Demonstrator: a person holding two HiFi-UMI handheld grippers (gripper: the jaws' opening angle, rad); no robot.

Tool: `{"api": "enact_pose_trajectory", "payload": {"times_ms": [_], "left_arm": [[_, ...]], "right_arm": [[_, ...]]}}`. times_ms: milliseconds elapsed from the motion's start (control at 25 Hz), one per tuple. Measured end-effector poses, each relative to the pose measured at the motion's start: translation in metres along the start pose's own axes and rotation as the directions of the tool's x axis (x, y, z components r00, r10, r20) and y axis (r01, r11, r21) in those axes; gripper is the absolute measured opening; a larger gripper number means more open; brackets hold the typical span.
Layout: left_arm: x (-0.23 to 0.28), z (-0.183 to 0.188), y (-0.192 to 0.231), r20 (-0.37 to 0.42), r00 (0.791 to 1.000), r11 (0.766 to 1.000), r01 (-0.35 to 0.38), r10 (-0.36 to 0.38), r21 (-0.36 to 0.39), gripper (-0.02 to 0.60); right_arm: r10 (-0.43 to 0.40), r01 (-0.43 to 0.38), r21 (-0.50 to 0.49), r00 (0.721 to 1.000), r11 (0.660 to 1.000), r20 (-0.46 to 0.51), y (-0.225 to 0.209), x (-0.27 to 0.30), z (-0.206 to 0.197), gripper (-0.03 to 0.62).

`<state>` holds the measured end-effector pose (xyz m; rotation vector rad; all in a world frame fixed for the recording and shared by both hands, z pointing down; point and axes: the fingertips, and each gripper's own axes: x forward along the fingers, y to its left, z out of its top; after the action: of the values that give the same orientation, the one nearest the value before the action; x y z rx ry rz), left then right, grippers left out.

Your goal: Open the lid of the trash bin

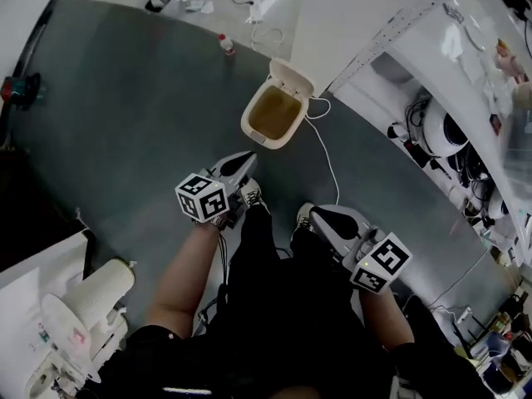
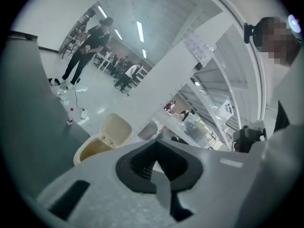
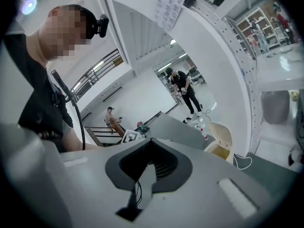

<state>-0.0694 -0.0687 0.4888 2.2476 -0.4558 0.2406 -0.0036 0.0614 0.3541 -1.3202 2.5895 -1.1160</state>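
We hold both grippers above the grey floor mat (image 1: 125,106), well apart from the trash bin (image 1: 273,113). The left gripper (image 1: 248,160) has its jaws pressed together on nothing, and so has the right gripper (image 1: 317,214). The bin stands at the mat's far edge, its lid (image 1: 292,78) swung open, its brownish inside showing. A white cable (image 1: 329,153) runs just beside it.

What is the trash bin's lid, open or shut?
Open. The lid is tipped back behind the trash bin, and the head view looks straight into its brownish inside.
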Motion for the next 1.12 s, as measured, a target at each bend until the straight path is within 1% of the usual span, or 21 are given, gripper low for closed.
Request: {"api": "enact_pose_trajectory", "payload": {"times_ms": [120,240,360,480,600,720,840,1000,1120], "left_arm": [[-0.023,0.027,-0.06,0.058,0.997,0.997,0.045,-0.048,0.056,0.003],[-0.042,0.048,-0.113,0.098,0.991,0.991,0.086,-0.096,0.101,0.003],[-0.058,0.06,-0.156,0.119,0.984,0.984,0.113,-0.129,0.136,0.003],[-0.067,0.062,-0.194,0.119,0.982,0.977,0.124,-0.146,0.174,0.003],[-0.072,0.058,-0.223,0.115,0.98,0.968,0.139,-0.165,0.21,0.003],[-0.077,0.049,-0.246,0.106,0.975,0.96,0.166,-0.194,0.227,0.003],[-0.082,0.037,-0.266,0.081,0.971,0.946,0.196,-0.223,0.259,0.003],[-0.087,0.03,-0.282,0.063,0.973,0.929,0.192,-0.222,0.318,0.003],[-0.082,0.025,-0.294,0.049,0.975,0.909,0.184,-0.217,0.374,0.003]], "right_arm": [[0.035,-0.033,-0.035,0.999,0.999,0.031,0.02,-0.012,0.019,0.008],[0.069,-0.065,-0.077,0.996,0.995,0.058,0.037,-0.02,0.037,0.008],[0.104,-0.095,-0.113,0.992,0.989,0.077,0.052,-0.027,0.052,0.008],[0.138,-0.124,-0.149,0.987,0.981,0.083,0.065,-0.036,0.064,0.008],[0.165,-0.149,-0.173,0.983,0.974,0.082,0.073,-0.042,0.071,0.008],[0.185,-0.17,-0.166,0.98,0.971,0.08,0.079,-0.048,0.073,0.008],[0.192,-0.179,-0.168,0.979,0.969,0.069,0.084,-0.054,0.071,0.008],[0.19,-0.175,-0.187,0.98,0.967,0.065,0.087,-0.064,0.07,0.008],[0.189,-0.174,-0.187,0.98,0.967,0.065,0.085,-0.072,0.067,0.008]]}}
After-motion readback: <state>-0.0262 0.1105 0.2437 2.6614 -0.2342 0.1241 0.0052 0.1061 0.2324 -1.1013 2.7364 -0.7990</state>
